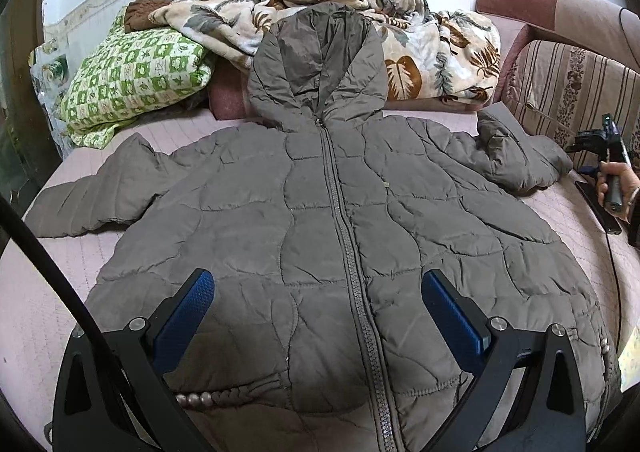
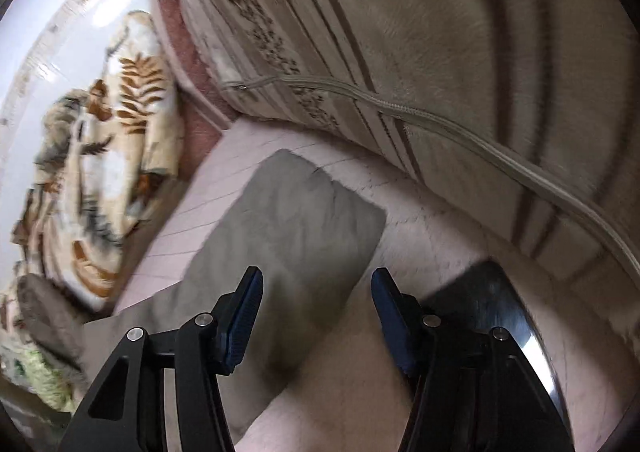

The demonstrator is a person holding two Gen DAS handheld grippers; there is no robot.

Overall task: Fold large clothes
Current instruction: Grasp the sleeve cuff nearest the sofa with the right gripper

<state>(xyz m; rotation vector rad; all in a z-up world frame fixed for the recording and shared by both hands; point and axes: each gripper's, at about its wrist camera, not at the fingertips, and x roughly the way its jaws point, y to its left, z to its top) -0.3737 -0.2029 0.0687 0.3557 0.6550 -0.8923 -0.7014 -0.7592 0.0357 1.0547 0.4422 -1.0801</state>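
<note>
A grey-brown quilted hooded jacket [image 1: 332, 211] lies flat and zipped, front up, on a pink quilted bed [image 1: 52, 292]. Its hood [image 1: 316, 63] points away from me and its sleeves spread to both sides. My left gripper [image 1: 316, 284] is open and empty, hovering over the jacket's lower front near the zipper. My right gripper [image 2: 316, 284] is open and empty, over the end of the jacket's right sleeve [image 2: 292, 219]; it also shows at the right edge of the left wrist view [image 1: 608, 147], held in a hand.
A green patterned pillow [image 1: 132, 83] and a leaf-print blanket [image 1: 432, 47] lie at the bed's far end. A striped cushion [image 2: 400, 31] stands along the right side. A dark flat object [image 2: 492, 300] lies on the bed next to the right gripper.
</note>
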